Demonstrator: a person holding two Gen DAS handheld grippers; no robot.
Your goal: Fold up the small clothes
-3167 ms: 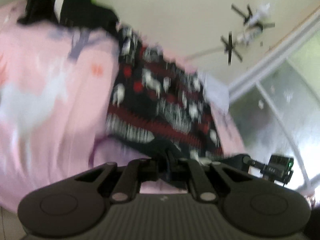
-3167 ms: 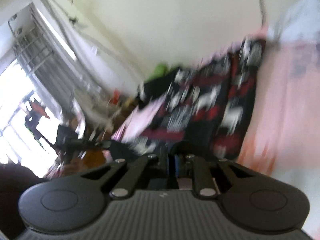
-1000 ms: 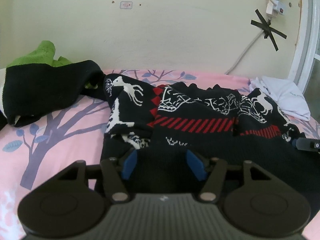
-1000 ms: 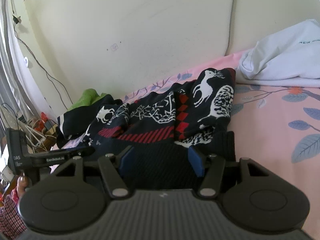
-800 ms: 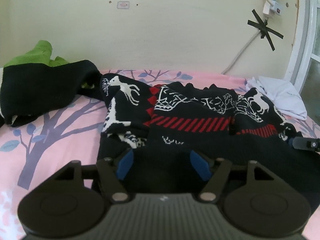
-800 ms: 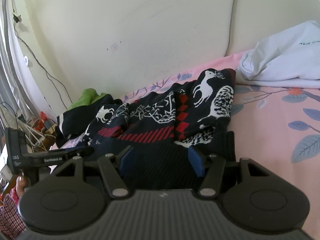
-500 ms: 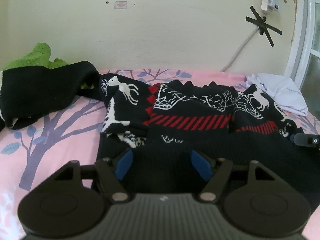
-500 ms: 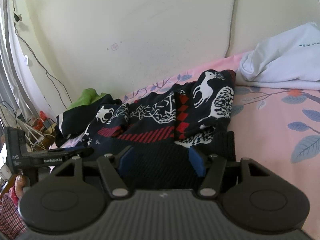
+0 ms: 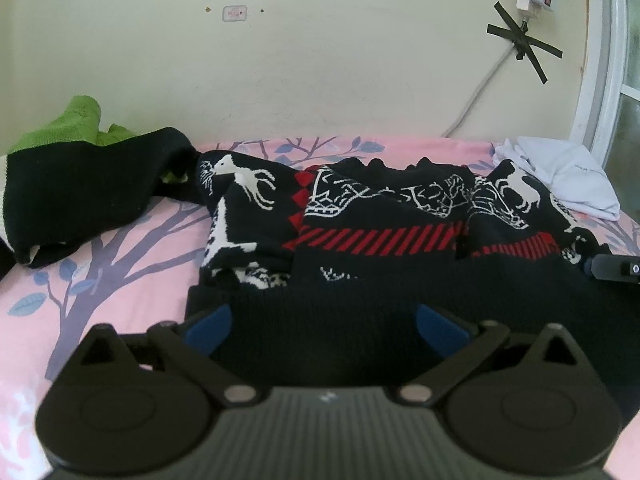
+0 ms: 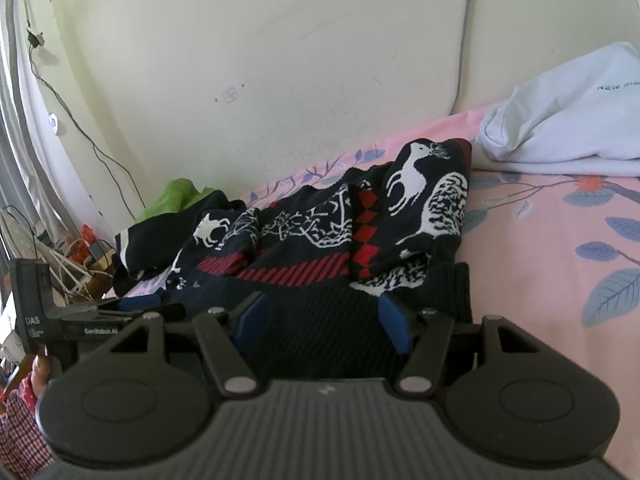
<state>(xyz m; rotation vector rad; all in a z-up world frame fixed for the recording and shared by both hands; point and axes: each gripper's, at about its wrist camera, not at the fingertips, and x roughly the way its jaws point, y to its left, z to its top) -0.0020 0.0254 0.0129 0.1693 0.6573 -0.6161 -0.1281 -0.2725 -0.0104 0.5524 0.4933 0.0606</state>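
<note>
Sweater [image 9: 384, 216] lies on the bed [image 9: 132, 264], hem toward both grippers, body bunched up toward the wall at 12 o'clock; looks like a fold just laid down. Left gripper [image 9: 324, 320]: fingers have just been opening, now spread wide, hem between them but not pinched. Right gripper [image 10: 320, 320]: fingers about half open over the ribbed hem, pads not visibly pressing, so probably released too. Green-black garment [image 9: 80, 176] at 9 o'clock and white garment [image 10: 568, 120] likely wait their turn. Hidden: near hem edge under both gripper bodies; sleeves lost in the bunching.
</note>
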